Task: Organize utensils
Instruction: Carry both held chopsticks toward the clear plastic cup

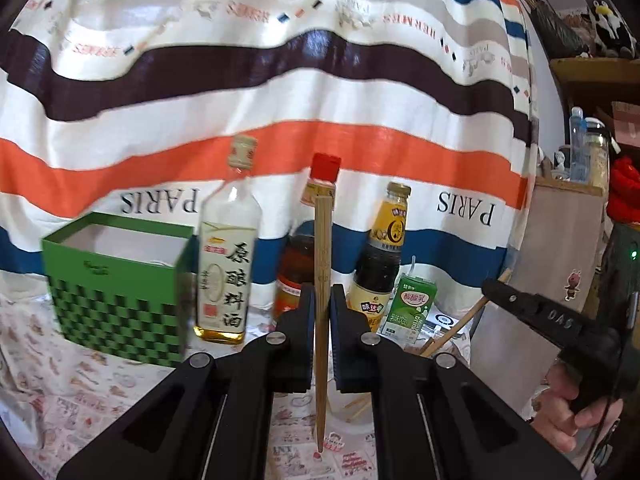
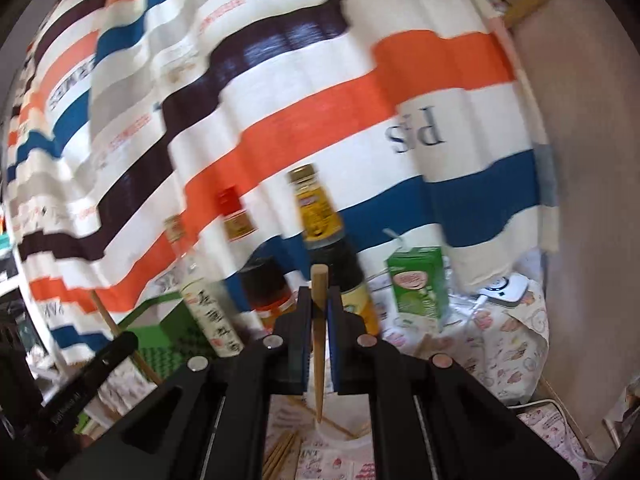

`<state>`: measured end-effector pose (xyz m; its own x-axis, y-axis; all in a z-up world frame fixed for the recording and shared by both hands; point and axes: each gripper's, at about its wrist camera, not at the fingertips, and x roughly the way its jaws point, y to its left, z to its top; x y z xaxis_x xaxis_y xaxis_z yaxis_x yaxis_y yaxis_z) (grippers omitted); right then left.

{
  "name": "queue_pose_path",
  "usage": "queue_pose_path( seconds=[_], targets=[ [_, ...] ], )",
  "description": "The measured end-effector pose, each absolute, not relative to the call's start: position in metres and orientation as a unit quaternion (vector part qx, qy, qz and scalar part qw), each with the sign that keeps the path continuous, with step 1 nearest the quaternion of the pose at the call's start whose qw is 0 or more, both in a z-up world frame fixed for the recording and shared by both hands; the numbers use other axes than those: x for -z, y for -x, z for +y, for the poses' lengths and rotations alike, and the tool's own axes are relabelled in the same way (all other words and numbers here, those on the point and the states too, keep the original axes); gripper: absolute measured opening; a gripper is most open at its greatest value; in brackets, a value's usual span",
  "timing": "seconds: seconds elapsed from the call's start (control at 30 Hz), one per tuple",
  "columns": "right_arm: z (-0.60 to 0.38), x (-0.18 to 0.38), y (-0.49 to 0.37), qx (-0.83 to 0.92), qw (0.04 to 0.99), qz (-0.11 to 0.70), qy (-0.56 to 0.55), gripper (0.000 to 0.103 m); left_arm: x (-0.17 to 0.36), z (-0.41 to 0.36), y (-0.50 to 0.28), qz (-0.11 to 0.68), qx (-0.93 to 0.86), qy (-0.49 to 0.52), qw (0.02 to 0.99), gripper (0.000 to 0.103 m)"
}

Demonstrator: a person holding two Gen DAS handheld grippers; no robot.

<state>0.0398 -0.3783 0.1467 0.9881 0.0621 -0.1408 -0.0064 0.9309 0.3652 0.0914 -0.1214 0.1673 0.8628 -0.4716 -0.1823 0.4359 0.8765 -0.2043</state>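
Now each tongs clamps a single chopstick upright.
Left tongs (image 1: 319, 304) pinch a bamboo chopstick (image 1: 322, 248) above the worktop (image 1: 100, 376); right tongs (image 2: 319, 308) grip another chopstick (image 2: 319, 280), green box (image 1: 116, 276) at left.

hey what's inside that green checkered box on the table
The green checkered box stands open at the top. Only its white inner walls show, with a faint pale shape low at the back. Its front wall hides the bottom, so any contents cannot be seen.
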Motion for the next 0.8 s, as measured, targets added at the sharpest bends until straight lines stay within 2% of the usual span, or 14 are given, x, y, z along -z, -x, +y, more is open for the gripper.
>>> queue_pose_path(
  seconds=[0.13,0.37,0.53,0.8],
  targets=[
    [-0.391,-0.139,-0.052,-0.003,0.977,0.088,-0.192,0.006,-0.153,-0.139,-0.109,0.132,0.239,0.082,0.958,0.006],
    [-0.402,-0.117,-0.089,0.012,0.965,0.194,-0.179,0.006,-0.158,-0.162,-0.127,0.116,0.255,0.080,0.957,0.006],
    [-0.405,-0.108,-0.098,0.004,0.959,0.218,-0.180,0.007,-0.151,-0.185,-0.145,0.114,0.251,0.057,0.960,0.006],
    [-0.402,-0.098,-0.111,-0.002,0.951,0.255,-0.177,0.008,-0.109,-0.191,-0.170,0.172,0.245,0.047,0.953,0.006]
  ],
)
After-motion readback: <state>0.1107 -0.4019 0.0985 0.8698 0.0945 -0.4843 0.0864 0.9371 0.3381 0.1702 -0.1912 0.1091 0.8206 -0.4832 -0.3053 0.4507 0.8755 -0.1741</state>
